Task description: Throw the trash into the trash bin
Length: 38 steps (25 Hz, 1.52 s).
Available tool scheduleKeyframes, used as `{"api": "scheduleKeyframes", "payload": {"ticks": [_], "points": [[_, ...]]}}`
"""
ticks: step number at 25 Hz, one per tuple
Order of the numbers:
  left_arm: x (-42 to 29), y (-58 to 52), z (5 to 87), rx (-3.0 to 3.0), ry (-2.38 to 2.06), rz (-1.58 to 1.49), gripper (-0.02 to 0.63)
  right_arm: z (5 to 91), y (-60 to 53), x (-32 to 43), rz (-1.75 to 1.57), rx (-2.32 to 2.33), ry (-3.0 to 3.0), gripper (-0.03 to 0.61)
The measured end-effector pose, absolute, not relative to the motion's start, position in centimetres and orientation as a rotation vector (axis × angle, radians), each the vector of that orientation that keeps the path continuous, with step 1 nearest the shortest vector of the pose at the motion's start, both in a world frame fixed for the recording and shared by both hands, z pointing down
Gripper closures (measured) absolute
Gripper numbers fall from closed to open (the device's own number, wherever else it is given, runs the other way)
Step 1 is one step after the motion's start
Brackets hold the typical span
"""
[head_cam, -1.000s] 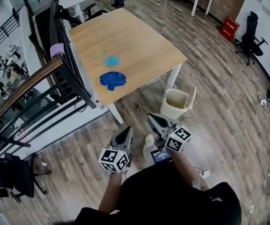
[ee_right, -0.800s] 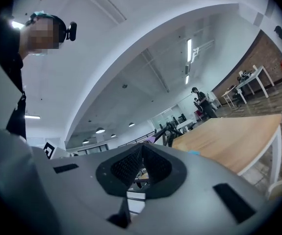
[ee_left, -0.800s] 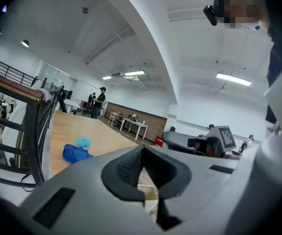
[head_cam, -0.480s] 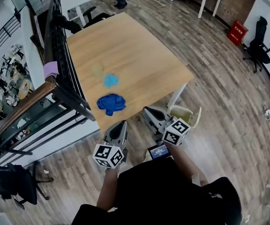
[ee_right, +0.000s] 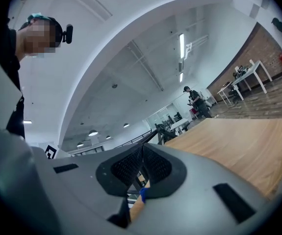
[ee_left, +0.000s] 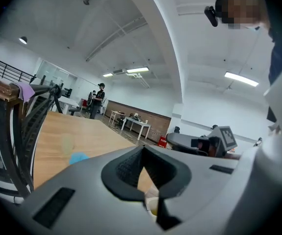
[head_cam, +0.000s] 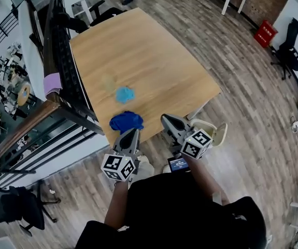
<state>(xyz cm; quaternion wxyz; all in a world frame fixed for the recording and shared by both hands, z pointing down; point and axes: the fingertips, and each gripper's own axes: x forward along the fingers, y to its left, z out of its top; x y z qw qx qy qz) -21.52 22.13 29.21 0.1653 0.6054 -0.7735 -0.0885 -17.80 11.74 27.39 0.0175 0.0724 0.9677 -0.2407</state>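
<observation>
Trash, a dark blue wad [head_cam: 126, 122] and a paler scrap [head_cam: 124, 94], lies mid-frame on the desk [head_cam: 154, 51]; the trash bin [head_cam: 217, 133] stands lower right. Left gripper [head_cam: 132, 134] and right gripper [head_cam: 168, 120] fingers are pressed together, empty. Arriving closed, they could shove the wad off the edge.

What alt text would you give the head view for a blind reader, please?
Seen from above, a person holds the left gripper and right gripper at the near edge of a wooden table. Crumpled dark blue trash lies by that edge, a smaller light blue piece beyond it; a cream trash bin stands by the table's corner.
</observation>
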Motion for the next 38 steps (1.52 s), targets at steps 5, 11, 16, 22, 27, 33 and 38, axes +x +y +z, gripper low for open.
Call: {"api": "scheduleKeyframes", "payload": {"ticks": [5, 11, 16, 22, 27, 33, 38], "points": [[-25.9, 20.7, 28.0, 1.775, -2.207, -0.228, 0.617, 26.1, 9.9, -20.7, -0.703, 0.136, 2.992, 0.58], [-29.5, 21.1, 27.4, 1.853, -2.201, -0.213, 0.617, 25.1, 10.3, -24.3, -0.675, 0.064, 3.0, 0.58], [-32.5, 21.9, 29.0, 1.851, -2.176, -0.146, 0.617, 26.0, 10.9, -26.3, -0.64, 0.017, 3.014, 0.58], [-35.0, 21.2, 30.6, 1.819, -2.164, -0.094, 0.617, 26.3, 9.8, -27.0, -0.649, -0.062, 3.02, 0.58], [-35.5, 19.4, 32.6, 1.793, -2.119, 0.016, 0.617, 26.1, 8.3, -27.4, -0.642, -0.064, 3.015, 0.58], [-37.9, 16.4, 36.9, 1.758, -2.033, 0.19, 0.604, 27.6, 5.6, -27.6, -0.684, -0.096, 3.04, 0.58], [-40.7, 13.5, 43.1, 1.668, -2.016, 0.381, 0.419, 30.3, 2.6, -27.2, -0.743, -0.174, 3.081, 0.58]]}}
